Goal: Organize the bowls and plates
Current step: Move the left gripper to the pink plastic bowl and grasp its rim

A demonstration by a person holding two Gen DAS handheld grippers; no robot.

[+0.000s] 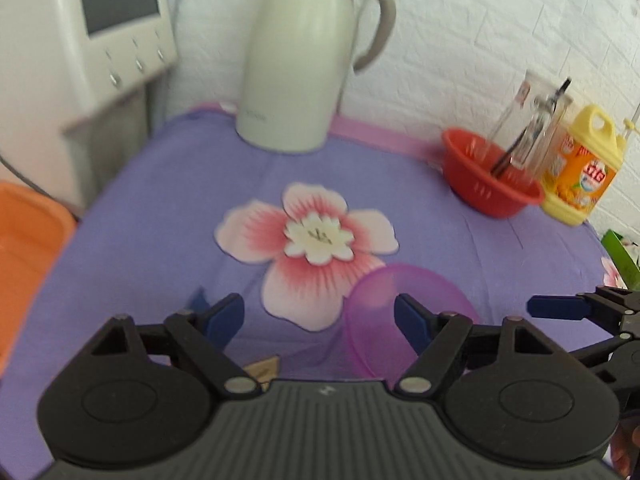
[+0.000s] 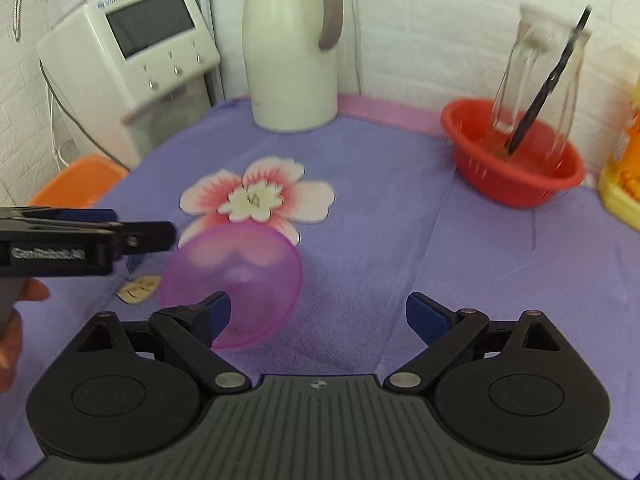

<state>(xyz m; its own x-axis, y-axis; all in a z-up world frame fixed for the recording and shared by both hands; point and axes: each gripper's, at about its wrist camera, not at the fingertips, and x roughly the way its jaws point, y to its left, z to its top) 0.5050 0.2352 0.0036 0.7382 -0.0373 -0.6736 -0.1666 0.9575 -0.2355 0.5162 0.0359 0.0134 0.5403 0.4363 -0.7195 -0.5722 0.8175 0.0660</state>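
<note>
Both grippers, left (image 1: 319, 316) and right (image 2: 318, 314), fingers spread, flank a translucent round pink bowl (image 2: 236, 276).

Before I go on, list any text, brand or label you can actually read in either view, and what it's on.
"GenRobot.AI": on the side of the left gripper, blurred but just readable.
Blue line of print above the water dispenser screen: too blurred to read.
Red characters on the yellow detergent bottle label: too blurred to read.
Faint grey mark low on the white thermos jug: too small to read.
Purple bowl, red basket: no text.
</note>
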